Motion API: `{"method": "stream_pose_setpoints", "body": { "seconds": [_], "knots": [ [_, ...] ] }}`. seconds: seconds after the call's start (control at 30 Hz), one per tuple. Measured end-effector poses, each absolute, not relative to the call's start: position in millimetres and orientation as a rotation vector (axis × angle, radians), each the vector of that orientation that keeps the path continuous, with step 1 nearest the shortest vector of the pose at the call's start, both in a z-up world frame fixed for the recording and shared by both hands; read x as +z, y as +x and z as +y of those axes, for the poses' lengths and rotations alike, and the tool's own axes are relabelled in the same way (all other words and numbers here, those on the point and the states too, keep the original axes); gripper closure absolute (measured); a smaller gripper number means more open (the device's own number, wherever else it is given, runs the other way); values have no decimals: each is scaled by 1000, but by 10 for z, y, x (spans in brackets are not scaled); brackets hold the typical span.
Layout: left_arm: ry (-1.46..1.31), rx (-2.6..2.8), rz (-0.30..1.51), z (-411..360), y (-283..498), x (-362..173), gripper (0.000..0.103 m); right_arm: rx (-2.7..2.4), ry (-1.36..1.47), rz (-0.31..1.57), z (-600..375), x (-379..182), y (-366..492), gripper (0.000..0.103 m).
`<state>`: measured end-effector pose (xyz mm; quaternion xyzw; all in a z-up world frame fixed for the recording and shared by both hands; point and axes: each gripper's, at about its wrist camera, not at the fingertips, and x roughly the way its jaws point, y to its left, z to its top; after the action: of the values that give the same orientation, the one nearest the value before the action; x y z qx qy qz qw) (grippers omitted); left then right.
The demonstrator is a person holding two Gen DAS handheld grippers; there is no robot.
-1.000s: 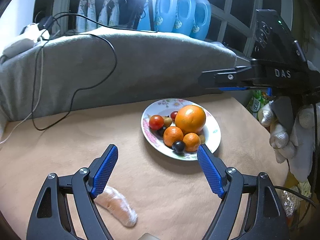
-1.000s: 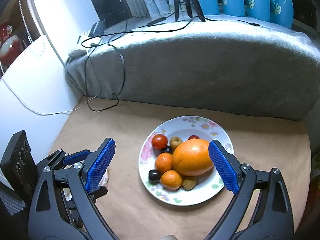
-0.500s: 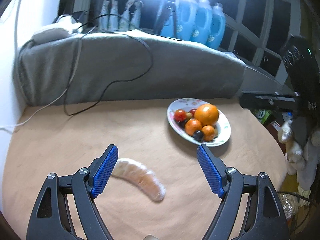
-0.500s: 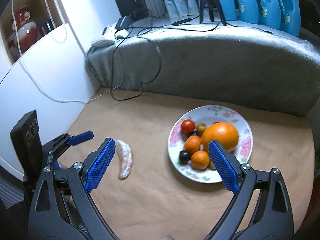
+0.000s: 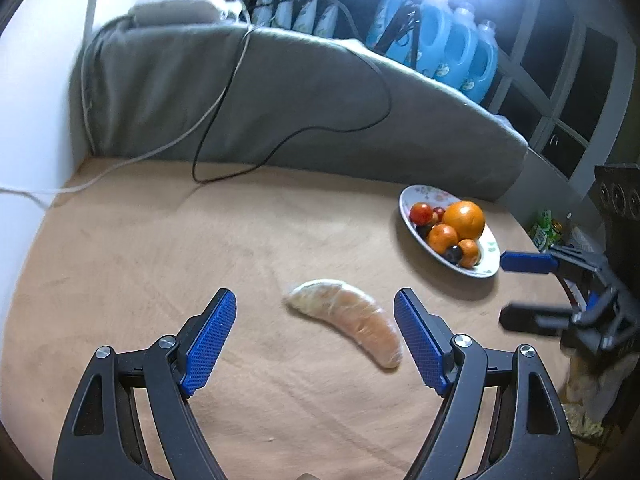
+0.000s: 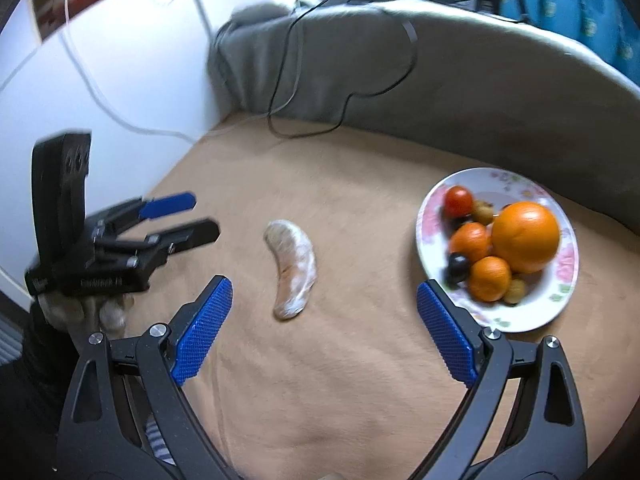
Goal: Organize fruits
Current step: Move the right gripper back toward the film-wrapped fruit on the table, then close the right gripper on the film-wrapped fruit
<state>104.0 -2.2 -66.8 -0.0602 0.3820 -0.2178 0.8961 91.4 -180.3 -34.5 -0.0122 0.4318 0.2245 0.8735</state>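
Fruit segment [image 5: 346, 319] between left tongs [image 5: 316, 342]

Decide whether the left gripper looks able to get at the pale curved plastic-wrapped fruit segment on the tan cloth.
Probably yes: the left gripper is open, the pale curved plastic-wrapped fruit segment lies alone just ahead, nothing between.

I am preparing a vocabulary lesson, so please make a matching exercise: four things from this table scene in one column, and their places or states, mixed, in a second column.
Things:
1. big orange
2. wrapped crescent-shaped food
3. black cable
4. left gripper

Places or states:
a. open, holding nothing
b. on the flowered plate
c. lying alone on the tan tabletop
d. hanging over the grey cover

Pairs: 1-b, 2-c, 3-d, 4-a
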Motion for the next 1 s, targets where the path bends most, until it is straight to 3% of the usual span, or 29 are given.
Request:
{"method": "stream_pose_setpoints", "body": {
  "seconds": [0.07, 0.23, 0.5, 0.57, 0.7, 0.77, 1.0],
  "knots": [
    [-136, -457, 806, 8, 1072, -726, 23, 480, -43, 917, -1711, -430, 912, 15],
    [-147, -478, 830, 19, 1135, -811, 23, 488, -74, 934, -1558, -602, 904, 15],
    [-161, -513, 864, -32, 1290, -925, 23, 483, -56, 960, -1514, -853, 969, 32],
    [-162, -521, 874, -52, 1334, -953, 25, 486, -46, 967, -1511, -897, 980, 38],
    [-157, -539, 898, -100, 1413, -1023, 30, 492, -23, 976, -1503, -967, 999, 40],
    [-171, -546, 916, -95, 1467, -1064, 32, 493, -14, 982, -1499, -1001, 1004, 48],
    [-192, -565, 948, -106, 1590, -1152, 36, 497, -13, 991, -1436, -1073, 1043, 52]
  ]
}}
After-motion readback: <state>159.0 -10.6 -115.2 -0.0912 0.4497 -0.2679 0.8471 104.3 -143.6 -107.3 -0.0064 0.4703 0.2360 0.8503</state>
